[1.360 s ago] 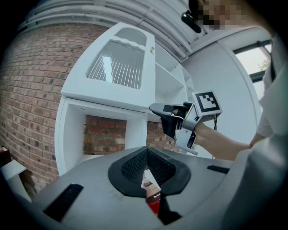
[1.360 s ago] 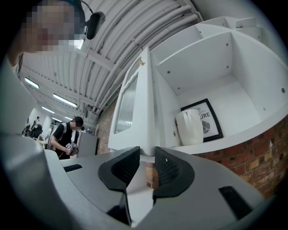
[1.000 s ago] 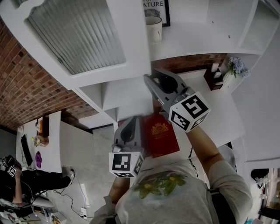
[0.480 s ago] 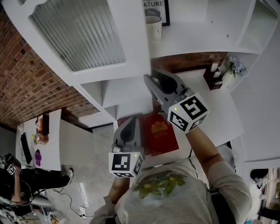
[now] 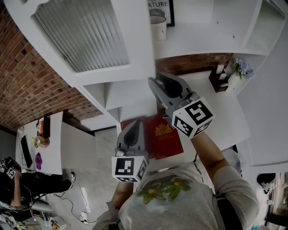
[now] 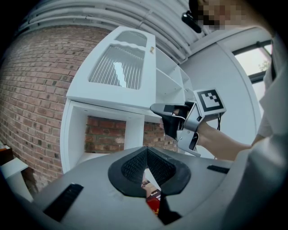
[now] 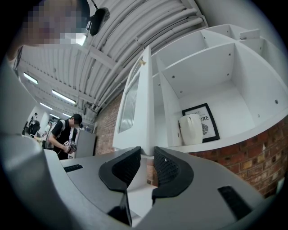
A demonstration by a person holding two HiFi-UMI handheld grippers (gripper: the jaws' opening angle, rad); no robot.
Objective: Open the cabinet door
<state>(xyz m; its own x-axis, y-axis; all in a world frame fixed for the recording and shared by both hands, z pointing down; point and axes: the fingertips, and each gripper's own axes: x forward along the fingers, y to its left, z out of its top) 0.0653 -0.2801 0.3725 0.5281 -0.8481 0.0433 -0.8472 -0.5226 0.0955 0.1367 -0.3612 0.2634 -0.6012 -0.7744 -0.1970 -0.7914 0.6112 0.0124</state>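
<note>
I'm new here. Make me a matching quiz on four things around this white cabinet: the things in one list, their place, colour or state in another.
Things:
1. mug
2. book
3. cabinet door
4. flowers

Descriptions:
A. swung open
B. red, lying flat
C. bluish, far right in the head view
D. on a shelf, by a framed picture

Pairs: 1-D, 2-B, 3-A, 4-C.

A: Bright and even?
B: Yes, soft indoor light; ceiling strips (image 7: 62,97) and a window (image 6: 258,56) blow out white.
A: Distortion?
B: Strong fisheye: both gripper views bend and go black at the corners. The nearest foreground is soft; the door pane (image 6: 118,72) carries 1 glare streak. Shadows are faint and soft-edged.
</note>
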